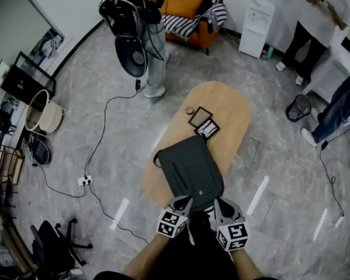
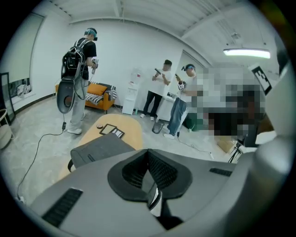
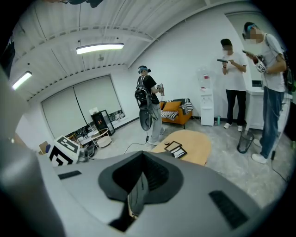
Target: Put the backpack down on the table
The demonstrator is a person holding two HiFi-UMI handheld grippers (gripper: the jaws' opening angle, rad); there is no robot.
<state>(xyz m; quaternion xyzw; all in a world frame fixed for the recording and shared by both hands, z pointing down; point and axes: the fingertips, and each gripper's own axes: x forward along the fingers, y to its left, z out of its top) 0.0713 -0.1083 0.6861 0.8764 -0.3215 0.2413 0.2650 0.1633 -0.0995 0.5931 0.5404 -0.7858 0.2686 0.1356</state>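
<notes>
A dark grey backpack (image 1: 191, 169) lies flat on the near half of the oval wooden table (image 1: 232, 113), its near end at the table's edge. Both grippers are right at that near end. My left gripper (image 1: 184, 202) is shut on a thin grey strap, which shows between its jaws in the left gripper view (image 2: 155, 196). That view also shows the backpack (image 2: 99, 147) ahead on the left. My right gripper (image 1: 218, 205) is likewise shut on a strap, seen as grey webbing in the right gripper view (image 3: 136, 194). Where the straps join the bag is hidden.
Two dark-framed flat items (image 1: 204, 124) and a small round object (image 1: 190, 110) lie on the table's middle. A person with gear (image 1: 140, 23) stands beyond the table, others at the right. A mesh bin (image 1: 298, 106), floor cables with a power strip (image 1: 85, 181) and an office chair (image 1: 58, 241) surround it.
</notes>
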